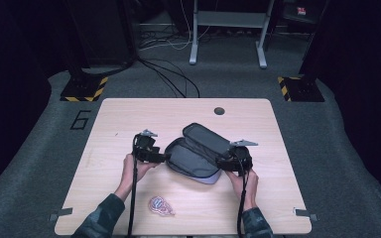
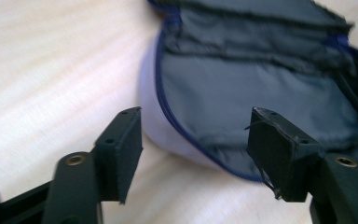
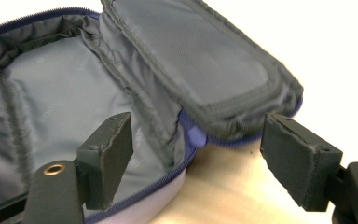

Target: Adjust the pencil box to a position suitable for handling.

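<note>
Nearest the person, a small patterned packet point(image 1: 161, 206) lay flat on the wooden table point(image 1: 119, 119), apart from everything else. Beyond it, mid-table, sat a zippered pouch point(image 1: 198, 153) — unzipped and spread wide, its lid flap point(image 3: 205, 60) tilted up off the base, the grey lining point(image 2: 251, 93) bare with nothing visible inside. The left gripper point(image 2: 196, 149) stood with jaws parted at the pouch's left rim, clasping nothing; the right gripper point(image 3: 198, 161) — jaws likewise apart — straddled the hinge end. A round hole point(image 1: 219, 110) marked the far edge.
</note>
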`<state>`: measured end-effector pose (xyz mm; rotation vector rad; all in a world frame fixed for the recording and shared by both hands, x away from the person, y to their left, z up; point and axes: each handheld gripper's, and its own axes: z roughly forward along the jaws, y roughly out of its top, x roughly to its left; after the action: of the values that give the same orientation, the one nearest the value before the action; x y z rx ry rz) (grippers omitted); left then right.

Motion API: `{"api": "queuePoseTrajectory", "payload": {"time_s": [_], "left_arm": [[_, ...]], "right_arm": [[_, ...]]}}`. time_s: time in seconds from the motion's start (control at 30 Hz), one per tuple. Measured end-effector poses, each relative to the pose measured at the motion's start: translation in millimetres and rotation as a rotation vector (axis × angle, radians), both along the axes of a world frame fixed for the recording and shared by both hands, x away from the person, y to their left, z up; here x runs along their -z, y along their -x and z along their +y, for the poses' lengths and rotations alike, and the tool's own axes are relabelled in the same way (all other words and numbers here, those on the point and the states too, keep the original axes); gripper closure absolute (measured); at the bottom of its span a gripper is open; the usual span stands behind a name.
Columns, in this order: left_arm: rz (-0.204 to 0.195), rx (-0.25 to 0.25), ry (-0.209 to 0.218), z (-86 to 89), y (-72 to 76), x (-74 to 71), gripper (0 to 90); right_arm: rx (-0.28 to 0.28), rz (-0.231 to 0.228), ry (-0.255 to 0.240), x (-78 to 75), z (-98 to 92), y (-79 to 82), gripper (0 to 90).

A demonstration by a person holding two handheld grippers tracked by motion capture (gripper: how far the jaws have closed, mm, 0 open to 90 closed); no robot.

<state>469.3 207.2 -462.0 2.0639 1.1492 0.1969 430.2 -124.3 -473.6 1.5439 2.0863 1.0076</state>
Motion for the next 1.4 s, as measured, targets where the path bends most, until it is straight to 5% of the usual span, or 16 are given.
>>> {"api": "queuePoseTrajectory", "payload": {"time_s": [0.1, 0.2, 0.27, 0.33, 0.37, 0.5, 0.53, 0.9, 1.4], "left_arm": [[-0.04, -0.028, -0.058, -1.7, -20.5, 1.2, 38.1], [-0.022, -0.035, -0.066, -3.2, -32.7, 7.6, 42.2], [-0.002, -0.041, -0.064, -5.3, -39.5, 14.0, 52.6], [0.013, -0.054, -0.051, -8.9, -41.8, 20.6, 56.2], [0.026, -0.04, -0.041, -9.8, -42.1, 24.6, 66.8], [0.017, -0.009, -0.065, -11.5, -37.1, 25.5, 79.6], [0.016, -0.01, -0.066, -12.1, -35.2, 25.5, 84.6], [0.015, 0.026, -0.05, -4.9, -4.4, 27.9, 85.2], [0.026, 0.026, 0.024, 3.7, 20.4, 31.7, 80.4]], "right_arm": [[0.041, 0.049, -0.03, 3.1, -1.4, 8.6, 27.1], [0.033, 0.084, -0.038, 6.5, -1.7, 9.1, 29.5], [0.0, 0.103, -0.064, 13.4, -2.3, 9.2, 34.8], [-0.013, 0.112, -0.069, 15.4, -1.8, 8.5, 38.2], [-0.024, 0.134, -0.064, 18.4, -1.0, 6.2, 45.9], [-0.012, 0.157, -0.067, 20.8, -1.5, 2.1, 56.4], [-0.007, 0.14, -0.076, 23.0, -4.1, -1.8, 65.5], [-0.061, 0.064, -0.023, 26.4, -5.8, -34.5, 76.6], [-0.14, 0.055, 0.019, 26.0, 8.5, -73.4, 71.5]]}}
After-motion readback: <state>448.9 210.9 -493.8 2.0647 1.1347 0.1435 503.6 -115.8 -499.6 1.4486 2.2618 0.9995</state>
